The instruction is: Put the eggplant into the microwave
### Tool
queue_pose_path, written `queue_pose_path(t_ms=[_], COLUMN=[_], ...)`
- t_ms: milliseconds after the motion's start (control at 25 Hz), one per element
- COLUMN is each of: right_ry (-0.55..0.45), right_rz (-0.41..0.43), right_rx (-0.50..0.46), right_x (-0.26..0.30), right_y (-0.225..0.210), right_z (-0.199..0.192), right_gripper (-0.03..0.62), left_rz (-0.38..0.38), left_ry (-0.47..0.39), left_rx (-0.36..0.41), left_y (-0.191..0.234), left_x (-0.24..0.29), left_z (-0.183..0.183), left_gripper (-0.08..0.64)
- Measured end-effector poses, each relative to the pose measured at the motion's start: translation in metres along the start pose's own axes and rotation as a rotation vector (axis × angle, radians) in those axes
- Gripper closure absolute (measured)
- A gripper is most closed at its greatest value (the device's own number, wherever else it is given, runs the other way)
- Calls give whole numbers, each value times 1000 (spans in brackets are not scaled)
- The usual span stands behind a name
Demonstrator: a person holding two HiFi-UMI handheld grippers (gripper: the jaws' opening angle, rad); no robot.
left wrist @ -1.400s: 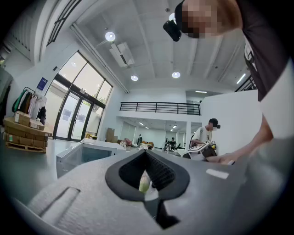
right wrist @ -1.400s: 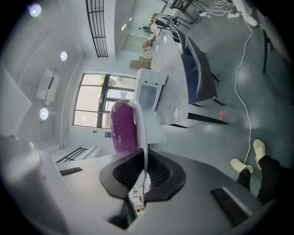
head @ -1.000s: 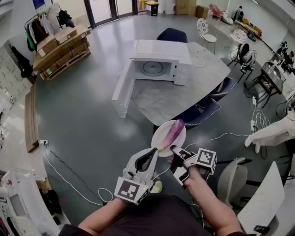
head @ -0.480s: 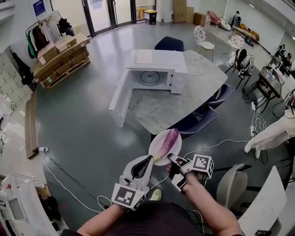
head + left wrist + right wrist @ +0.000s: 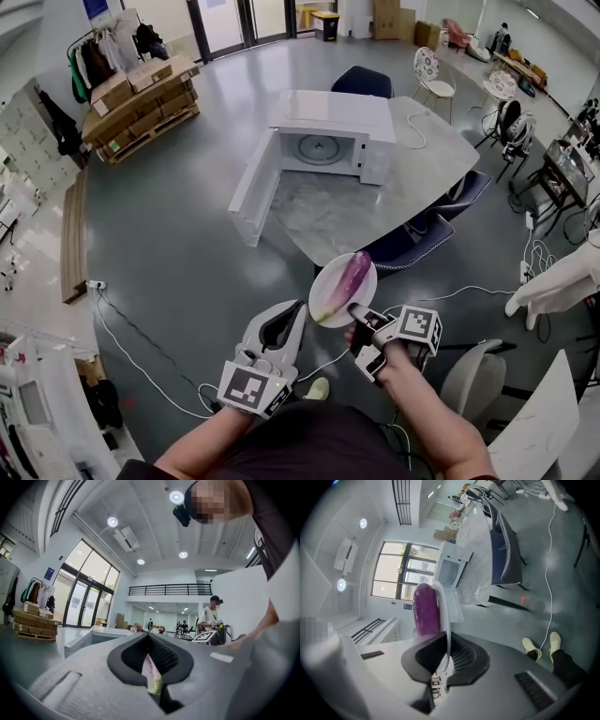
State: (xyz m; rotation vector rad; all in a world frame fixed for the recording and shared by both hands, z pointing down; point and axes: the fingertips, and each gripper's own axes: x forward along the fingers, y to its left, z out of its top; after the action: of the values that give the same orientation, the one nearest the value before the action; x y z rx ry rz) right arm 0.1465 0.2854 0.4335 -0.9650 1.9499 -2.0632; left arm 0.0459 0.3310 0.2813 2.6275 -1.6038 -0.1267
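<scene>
Eggplant (image 5: pixel 347 279): long, purple, pale green at its near end; lies along the round white plate (image 5: pixel 328 274), held in the air near the person, well apart from the boxy white microwave (image 5: pixel 328 117).
Left gripper (image 5: pixel 302 310): jaws clenched on the eggplant's pale near end.
Right gripper (image 5: pixel 354 309): jaws clamped on the plate's near rim.
Microwave: door swung open to the left; stands far off on the grey marble bench (image 5: pixel 422 150).

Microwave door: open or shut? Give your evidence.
Open. The door stands swung out left of the microwave, and the round turntable inside is visible.
</scene>
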Motion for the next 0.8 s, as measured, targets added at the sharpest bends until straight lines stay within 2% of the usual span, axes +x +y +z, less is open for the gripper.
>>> queue_pose_path(t_ms=[160, 360, 800], right_ry=[8, 2, -60], right_rz=[-3, -13, -34], right_rx=[-1, 3, 20], right_x=[13, 43, 142], right_y=[3, 9, 44], right_z=[10, 29, 87], right_gripper=[575, 575, 575], left_rz=[9, -17, -135], left_ry=[-1, 5, 18], left_rx=[-8, -16, -18], left_y=[14, 42, 137], left_x=[11, 36, 109], left_z=[1, -1, 8], left_gripper=[552, 552, 553])
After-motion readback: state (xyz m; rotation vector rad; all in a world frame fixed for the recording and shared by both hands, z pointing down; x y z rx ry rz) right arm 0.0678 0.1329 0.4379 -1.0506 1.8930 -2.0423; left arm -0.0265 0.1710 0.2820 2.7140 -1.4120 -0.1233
